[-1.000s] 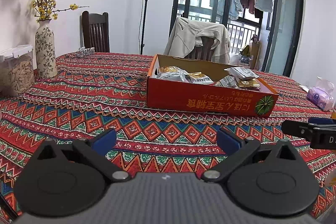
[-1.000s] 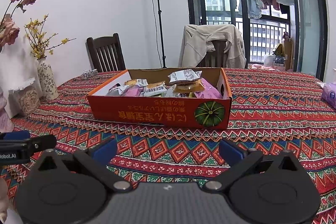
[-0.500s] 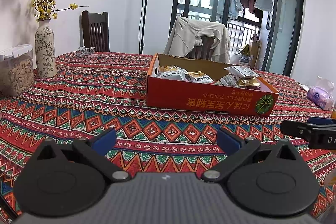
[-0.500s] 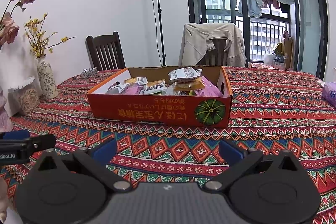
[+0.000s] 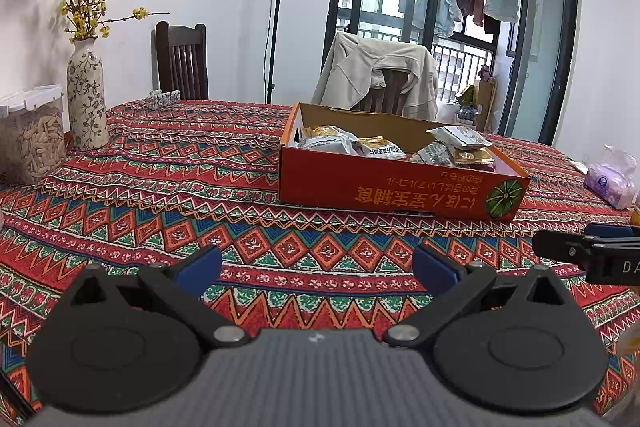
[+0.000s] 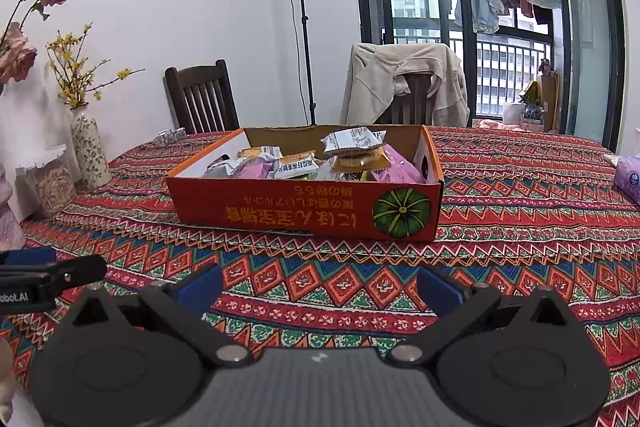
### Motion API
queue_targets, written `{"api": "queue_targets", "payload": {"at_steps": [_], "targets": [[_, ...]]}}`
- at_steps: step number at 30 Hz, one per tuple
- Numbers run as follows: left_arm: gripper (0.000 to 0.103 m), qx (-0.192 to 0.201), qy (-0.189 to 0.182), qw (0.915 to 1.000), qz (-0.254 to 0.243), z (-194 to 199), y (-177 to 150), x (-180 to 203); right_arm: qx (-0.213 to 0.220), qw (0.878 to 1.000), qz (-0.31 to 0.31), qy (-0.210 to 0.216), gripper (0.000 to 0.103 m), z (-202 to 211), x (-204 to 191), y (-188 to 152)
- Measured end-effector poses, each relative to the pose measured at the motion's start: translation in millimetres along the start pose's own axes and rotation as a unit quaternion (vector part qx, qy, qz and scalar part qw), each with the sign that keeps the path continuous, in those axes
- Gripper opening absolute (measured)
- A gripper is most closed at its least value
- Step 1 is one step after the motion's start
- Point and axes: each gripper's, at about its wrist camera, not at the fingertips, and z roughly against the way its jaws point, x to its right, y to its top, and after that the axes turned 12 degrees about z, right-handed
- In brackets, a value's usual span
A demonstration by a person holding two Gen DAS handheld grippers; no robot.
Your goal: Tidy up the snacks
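Almost nothing is changing over the last second: both hand-held grippers, left gripper (image 5: 316, 267) and right gripper (image 6: 318, 281), are still hovering wide open and empty above the red patterned tablecloth (image 5: 180, 187). The shallow orange cardboard box (image 6: 308, 213) is sitting ahead, well apart from both. The foil snack packets (image 6: 352, 143) are all lying inside it, so the sorting is looking finished or untouched.

"obot.AI" on the left gripper (image 6: 52, 269), upside-down yellow lettering on the orange box (image 6: 304, 215), unreadable

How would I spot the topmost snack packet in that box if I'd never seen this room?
Find the red cardboard box with the green pumpkin picture on the patterned tablecloth. Toward its right end the packets pile highest. The white and grey packet lies on top, resting on an orange one beside a purple one; it alone is pale with dark print.
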Motion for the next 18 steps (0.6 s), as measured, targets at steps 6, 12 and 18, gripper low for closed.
{"api": "queue_targets", "payload": {"at_steps": [6, 12, 18], "targets": [[0.103, 0.0, 0.0, 1.0, 0.0, 0.1, -0.1, -0.1, 0.0, 1.0, 0.0, 0.0, 0.103, -0.4, -0.6, -2.2], [0.103, 0.0, -0.001, 1.0, 0.0, 0.3, -0.4, 0.0, 0.0, 1.0, 0.0, 0.0, 0.103, -0.5, -0.4, -1.4], [0.103, -0.001, -0.001, 1.0, 0.0, 0.1, -0.4, 0.2, 0.0, 1.0, 0.0, 0.0, 0.103, -0.4, -0.6, -1.9]]}}
